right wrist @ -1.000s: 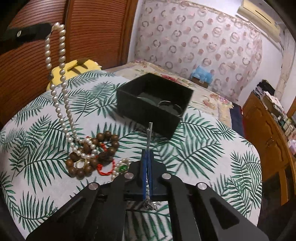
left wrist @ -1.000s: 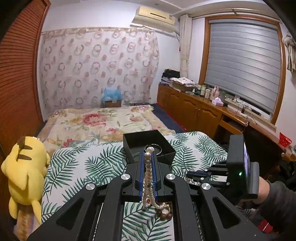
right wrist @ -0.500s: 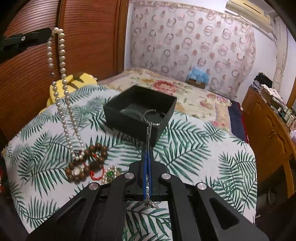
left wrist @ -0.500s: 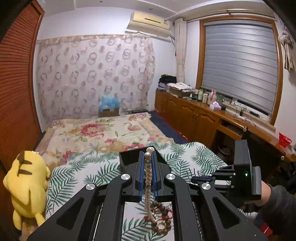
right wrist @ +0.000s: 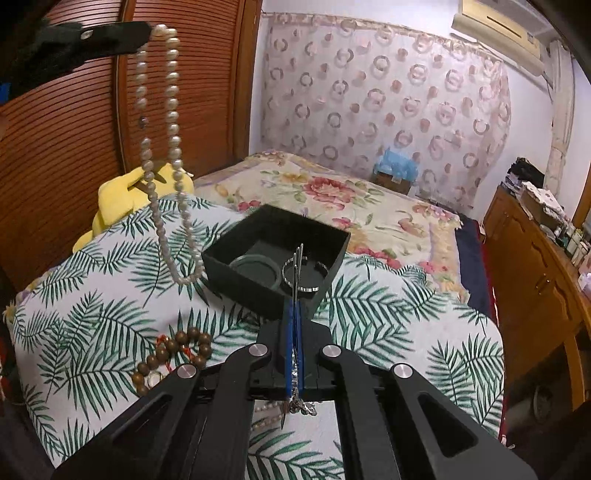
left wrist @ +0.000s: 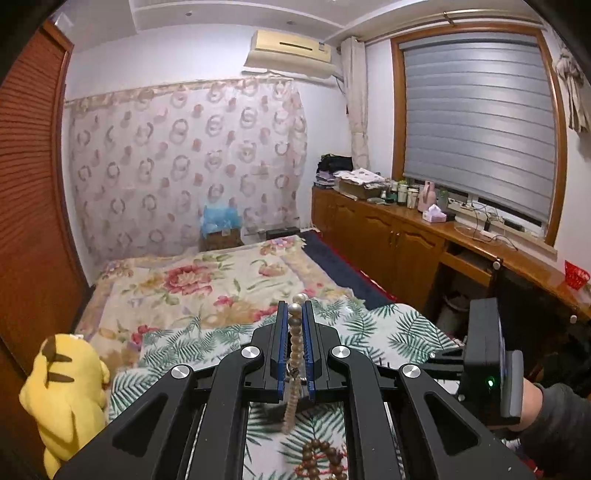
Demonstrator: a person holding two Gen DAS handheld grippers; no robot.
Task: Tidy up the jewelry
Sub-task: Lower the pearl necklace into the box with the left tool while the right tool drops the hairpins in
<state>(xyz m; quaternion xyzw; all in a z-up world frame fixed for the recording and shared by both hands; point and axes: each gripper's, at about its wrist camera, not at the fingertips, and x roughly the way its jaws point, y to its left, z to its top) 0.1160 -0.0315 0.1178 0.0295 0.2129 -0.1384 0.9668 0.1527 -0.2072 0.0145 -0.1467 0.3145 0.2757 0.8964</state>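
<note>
Right wrist view: left gripper (right wrist: pixel 147 31) held high at upper left, clamped on pearl necklace (right wrist: pixel 168 147), loop dangling beside black box (right wrist: pixel 255 286). Right gripper (right wrist: pixel 294 306) angled down toward the box, pinching a thin silver chain (right wrist: pixel 296 264). Wooden bead bracelet (right wrist: pixel 173 350) lies on leaf-print cloth (right wrist: pixel 406 325).

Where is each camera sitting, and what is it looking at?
Left wrist: on the left gripper, looking along its fingers across the bed to the curtained wall; pearl necklace between them; right hand visible.
Right wrist: on the right gripper, looking down at the black box; thin silver chain between its fingers.
Shared: pearl necklace, wooden bead bracelet, yellow plush toy.
</note>
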